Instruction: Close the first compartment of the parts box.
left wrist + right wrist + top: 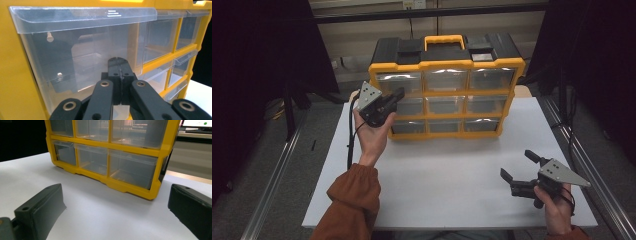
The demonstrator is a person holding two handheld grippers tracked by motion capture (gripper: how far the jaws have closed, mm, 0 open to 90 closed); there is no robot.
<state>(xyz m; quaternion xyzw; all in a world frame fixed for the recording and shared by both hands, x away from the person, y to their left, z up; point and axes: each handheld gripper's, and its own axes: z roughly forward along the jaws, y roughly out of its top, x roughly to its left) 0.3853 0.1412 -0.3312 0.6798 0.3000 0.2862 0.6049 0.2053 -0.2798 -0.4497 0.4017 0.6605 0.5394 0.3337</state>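
A yellow organizer (447, 65) with nine clear drawers and a black top stands upright at the back of the white tabletop (452, 185). My left gripper (400, 93) is held up at its left column, jaws shut, nothing visible between them. In the left gripper view the closed tips (119, 60) sit right at the clear front of the top-left drawer (75, 50), below its lip; I cannot tell whether they touch it. My right gripper (517, 164) rests low near the front right of the table, open and holding nothing. Its jaws (116, 190) point at the organizer's bottom row (130, 187).
Metal rails (277, 170) run along both sides of the table. Dark curtains hang left and right. A yellow carry handle (444, 39) sits on the organizer's top. White tabletop stretches between the organizer and my right gripper.
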